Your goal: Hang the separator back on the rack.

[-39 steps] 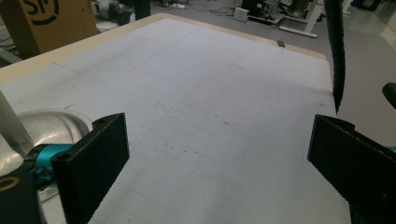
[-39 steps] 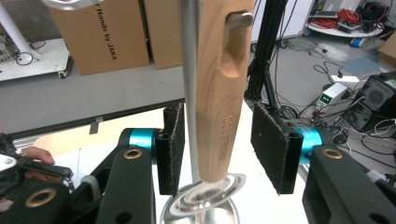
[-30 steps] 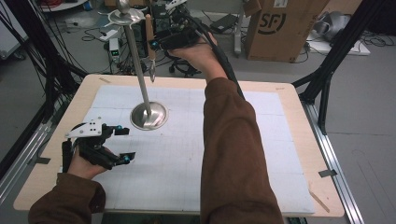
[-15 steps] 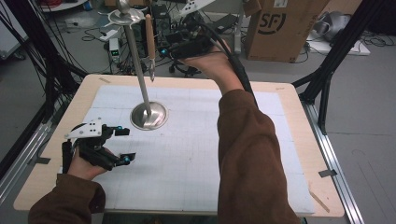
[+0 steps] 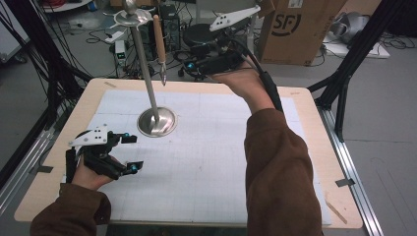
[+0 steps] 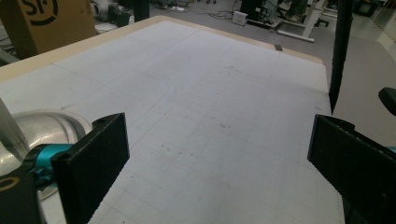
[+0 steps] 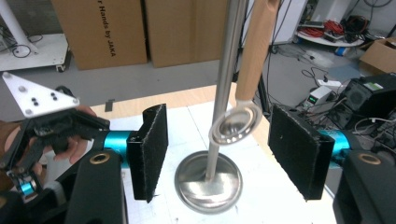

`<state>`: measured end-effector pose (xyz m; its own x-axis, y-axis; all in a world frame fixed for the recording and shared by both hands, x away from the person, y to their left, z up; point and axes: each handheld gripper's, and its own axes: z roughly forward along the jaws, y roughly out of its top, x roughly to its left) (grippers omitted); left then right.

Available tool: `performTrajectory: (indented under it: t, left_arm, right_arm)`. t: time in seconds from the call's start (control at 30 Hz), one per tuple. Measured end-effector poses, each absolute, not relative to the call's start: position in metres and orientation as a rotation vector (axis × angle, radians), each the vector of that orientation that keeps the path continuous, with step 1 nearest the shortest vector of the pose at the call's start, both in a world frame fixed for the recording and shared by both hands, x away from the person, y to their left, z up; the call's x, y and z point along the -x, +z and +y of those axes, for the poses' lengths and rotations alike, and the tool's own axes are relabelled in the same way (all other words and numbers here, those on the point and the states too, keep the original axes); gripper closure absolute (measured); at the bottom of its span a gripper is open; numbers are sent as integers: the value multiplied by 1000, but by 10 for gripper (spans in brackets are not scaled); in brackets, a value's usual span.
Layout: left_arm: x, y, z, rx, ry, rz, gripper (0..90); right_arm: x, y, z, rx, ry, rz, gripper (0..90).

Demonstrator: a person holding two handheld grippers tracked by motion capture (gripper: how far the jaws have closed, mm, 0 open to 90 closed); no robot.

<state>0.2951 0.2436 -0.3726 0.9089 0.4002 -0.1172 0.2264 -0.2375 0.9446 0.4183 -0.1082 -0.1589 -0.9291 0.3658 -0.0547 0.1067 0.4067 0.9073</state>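
Right tool (image 5: 189, 66) is held at the far edge of the worktop (image 5: 314, 118), jaws just opened and released, with the wooden-handled utensil (image 7: 252, 60) hanging free between them, untouched, from the top of the metal stand (image 5: 147, 78). Stand base (image 5: 157, 122) is seated on the white mat (image 5: 211, 157). Left tool (image 5: 129, 153) is rested near-left on the mat, jaws wide apart, nothing gripped.

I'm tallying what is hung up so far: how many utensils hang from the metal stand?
1: a wooden-handled utensil with a small metal ring end hangs from the top disc of the upright silver metal stand, beside its pole. Others could be hidden behind the disc.
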Motion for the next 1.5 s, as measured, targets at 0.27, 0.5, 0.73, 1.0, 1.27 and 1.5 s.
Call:
performTrajectory:
  t: [0.27, 0.5, 0.73, 1.0, 1.27, 1.5]
  left_arm:
    - [-295, -372, 244, -1835, 178, 470, 61]
    - [-295, -373, 244, -1838, 179, 475, 61]
    - [-295, -373, 244, -1843, 185, 475, 61]
    - [-295, -374, 244, -1849, 185, 478, 61]
    - [-295, -374, 244, -1852, 189, 484, 61]
    - [-295, -374, 244, -1844, 187, 477, 61]
  right_arm:
    - [-410, -176, -131, -456, 1569, 2401, 343]
    - [-395, -195, -145, -462, 1577, 2396, 309]
    - [-379, -214, -160, -474, 1592, 2384, 294]
    - [-368, -232, -172, -502, 1558, 2397, 258]
    - [-360, -249, -187, -541, 1576, 2361, 255]
    - [-353, -270, -201, -585, 1582, 2358, 252]
